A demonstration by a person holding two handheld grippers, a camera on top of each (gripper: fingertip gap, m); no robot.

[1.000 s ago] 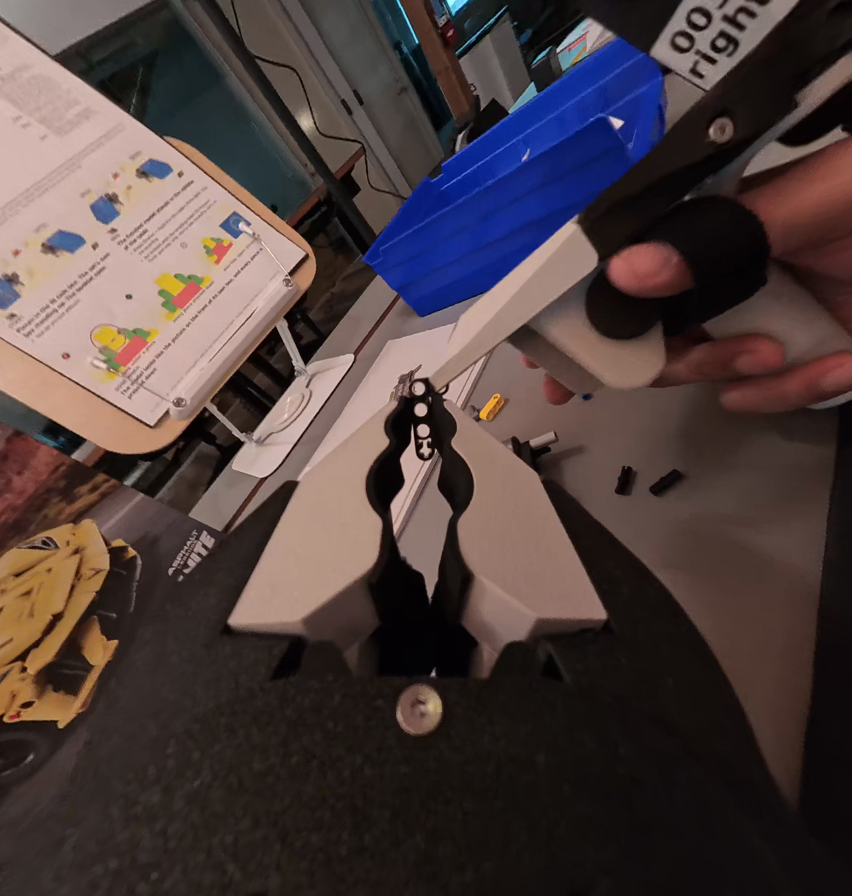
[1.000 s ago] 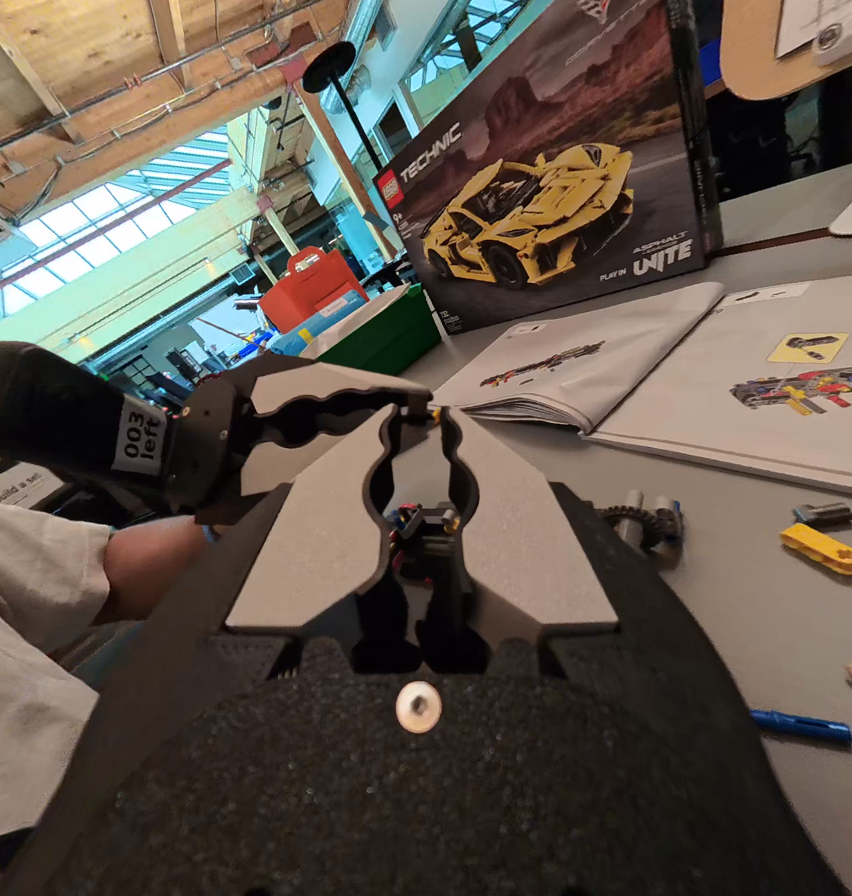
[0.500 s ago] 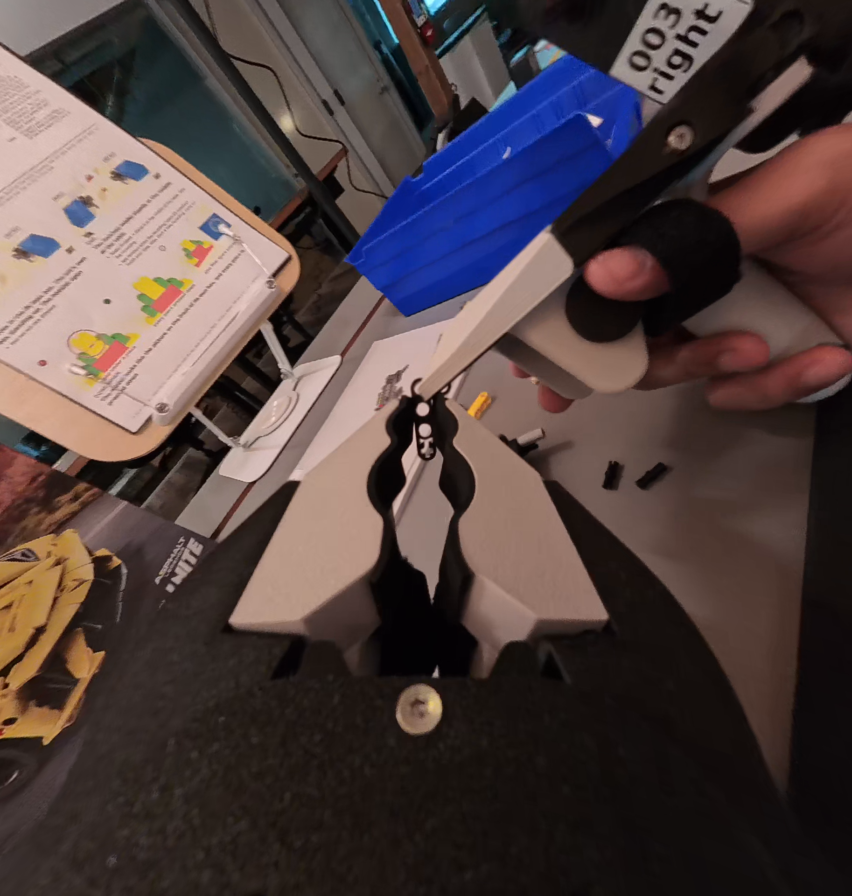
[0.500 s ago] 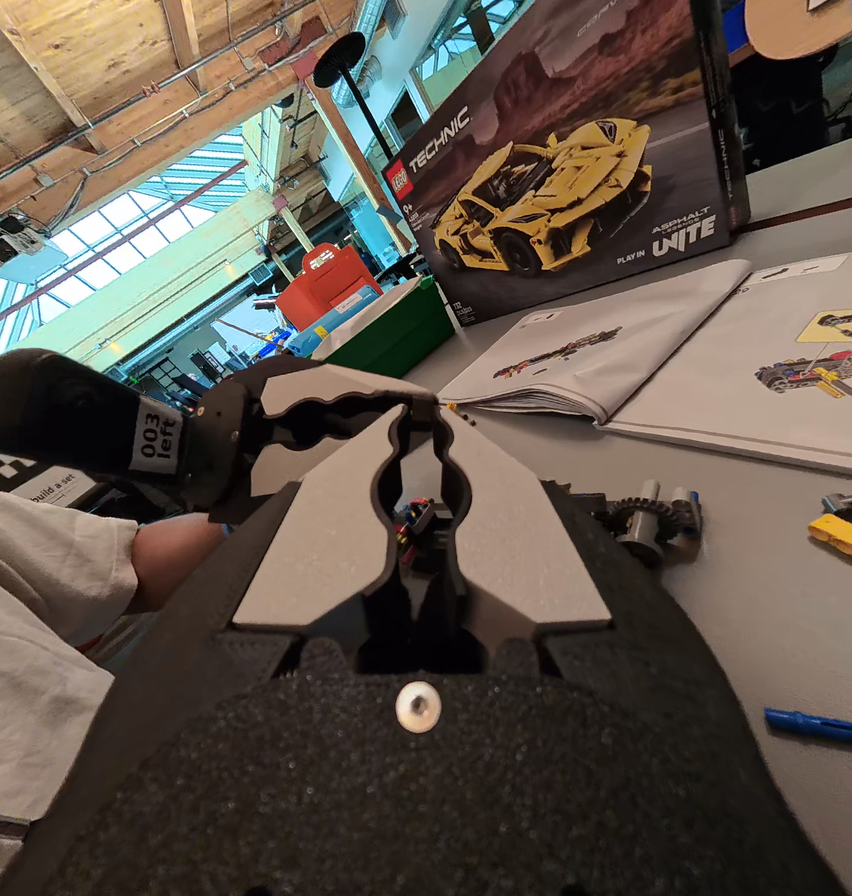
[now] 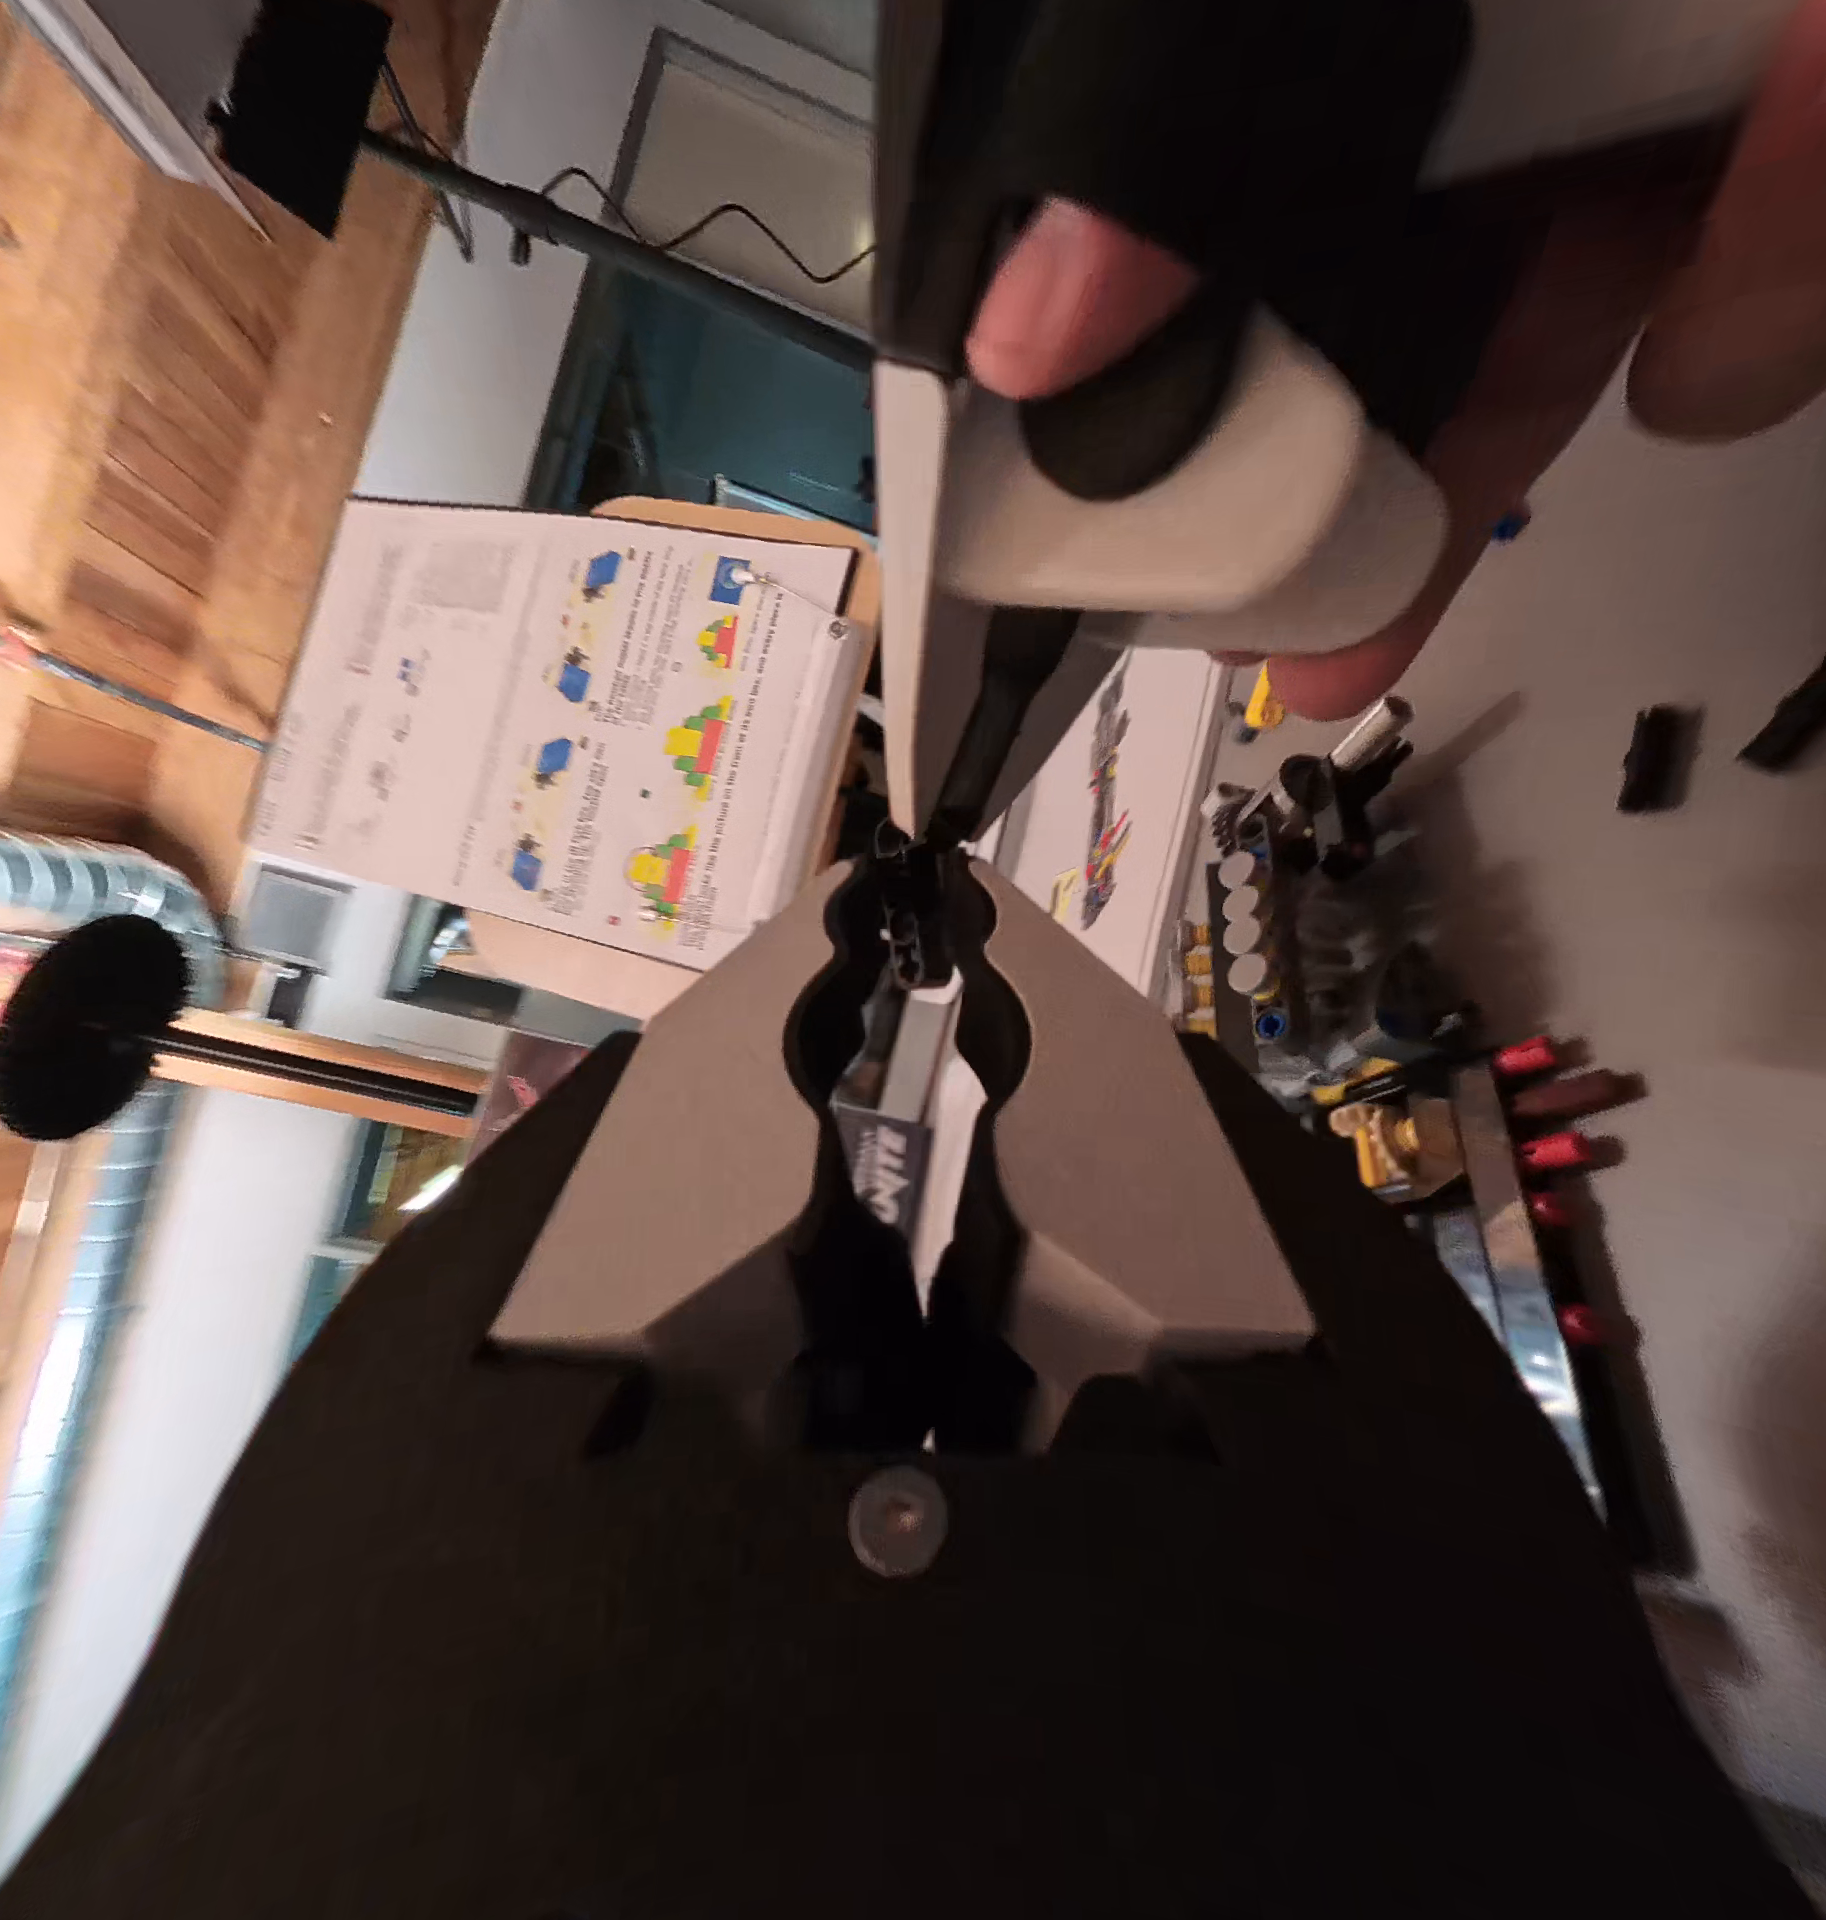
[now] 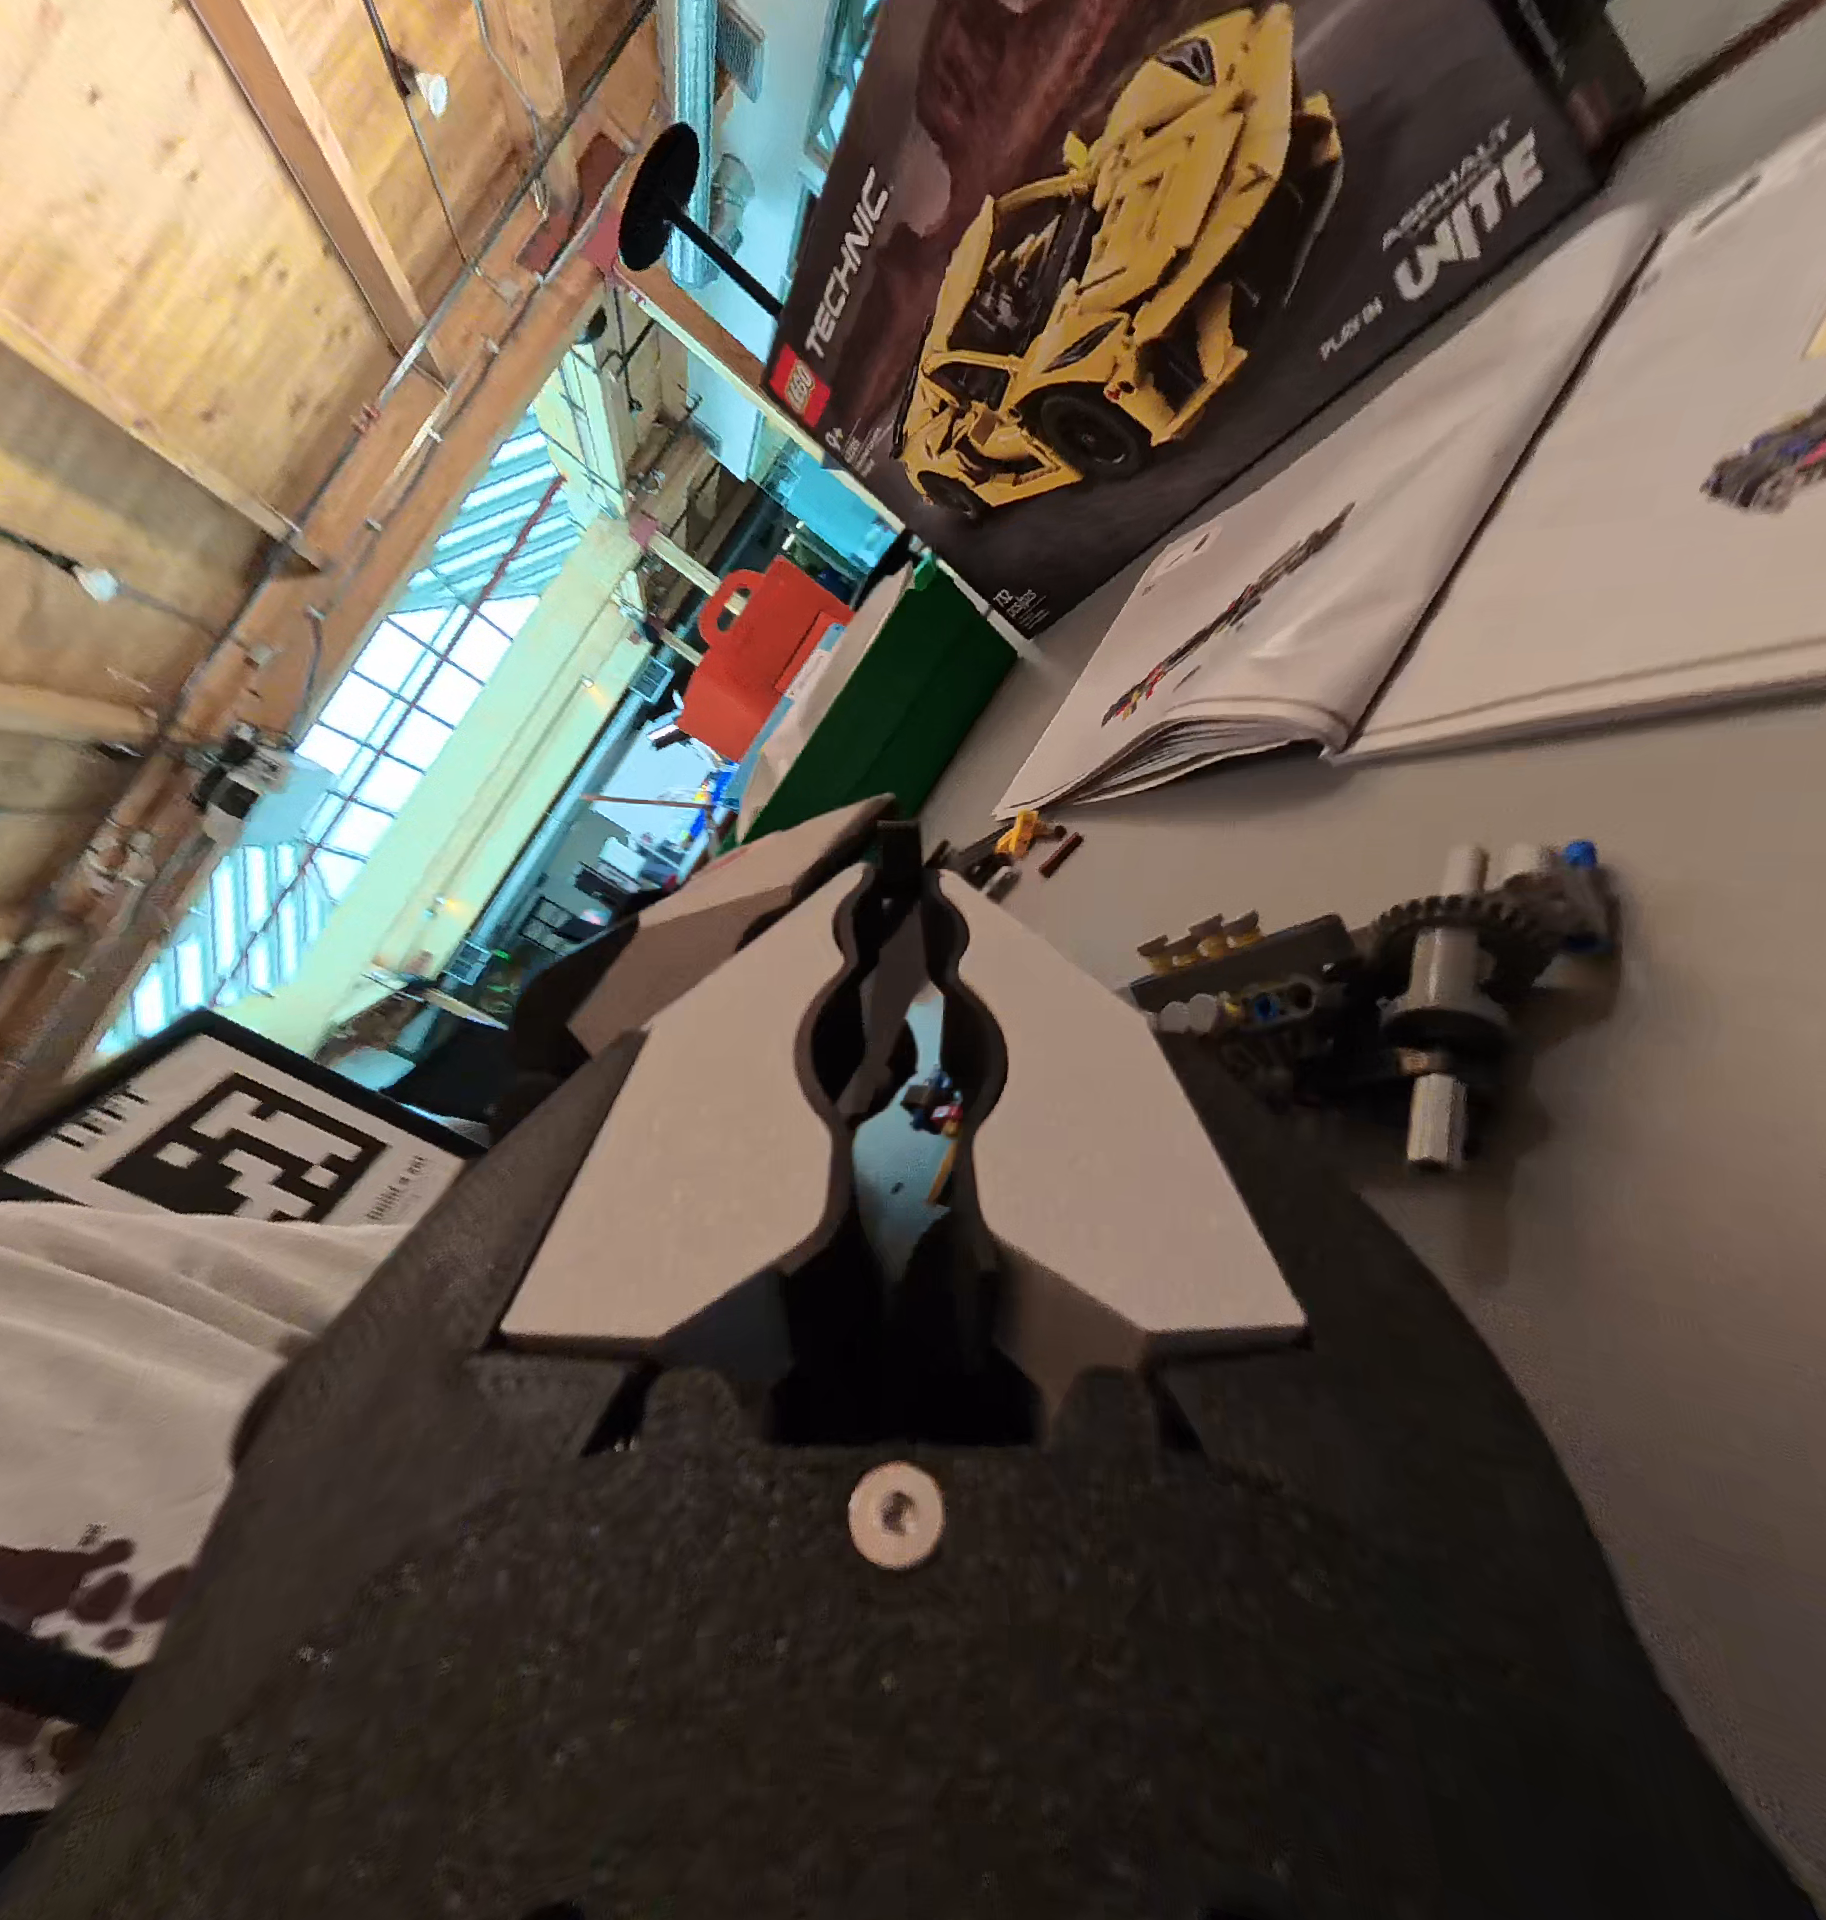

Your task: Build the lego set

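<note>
My left gripper [image 5: 914, 883] is shut on a small black Technic beam [image 5: 907, 930] with a row of holes, held in the air. My right gripper [image 5: 924, 821] comes down from above, held by a hand, and its tips meet the beam's top end. In the right wrist view my right gripper [image 6: 898, 883] is shut on a small black part [image 6: 898, 847] at its tips, with the left gripper's fingers [image 6: 743, 904] right behind it. I cannot tell whether that part is the beam's end or a separate pin. A partly built grey assembly with a gear [image 6: 1408, 987] lies on the table to the right; it also shows in the left wrist view [image 5: 1293, 935].
The set's box with a yellow car [image 6: 1148, 291] stands at the back, with an open instruction booklet [image 6: 1408, 623] before it. A green bin [image 6: 888, 707] is far left. Two black pins [image 5: 1657, 743] lie loose. A clipboard with a printed sheet [image 5: 576, 727] stands behind. The tips of both grippers are at nearly the same place.
Both views have rolled sharply, so both grippers turned together while staying tip to tip. The built assembly has come into the left wrist view.
</note>
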